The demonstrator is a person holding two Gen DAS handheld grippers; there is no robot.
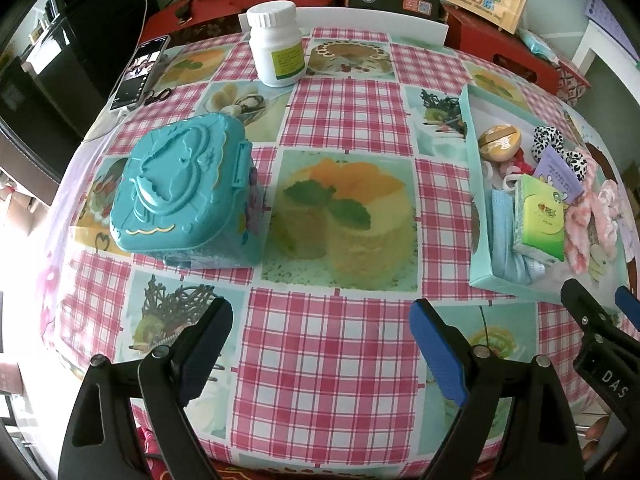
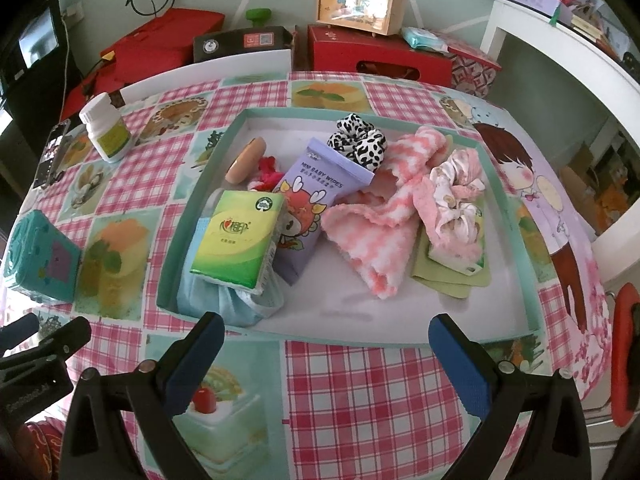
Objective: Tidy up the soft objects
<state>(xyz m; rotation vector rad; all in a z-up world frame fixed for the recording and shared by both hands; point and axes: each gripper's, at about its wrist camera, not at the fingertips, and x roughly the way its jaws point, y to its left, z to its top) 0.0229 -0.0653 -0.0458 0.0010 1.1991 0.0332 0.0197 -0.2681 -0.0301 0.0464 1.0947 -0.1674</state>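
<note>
Both grippers are wide open and hold nothing. The right gripper (image 2: 324, 356) waits near the tray (image 2: 516, 248), where the pink fluffy cloth (image 2: 372, 240) lies. The left gripper (image 1: 320, 344) waits near the blue box (image 1: 184, 196). Best to pinch the cloth's middle gently.

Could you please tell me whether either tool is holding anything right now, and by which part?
Nothing is held: the left tool and right tool are both open above the tablecloth.

Far left of my table: white pill bottle (image 1: 275, 46), phone (image 1: 138, 73) beside it. Teal lidded case (image 1: 188, 188) nearer, left.
</note>
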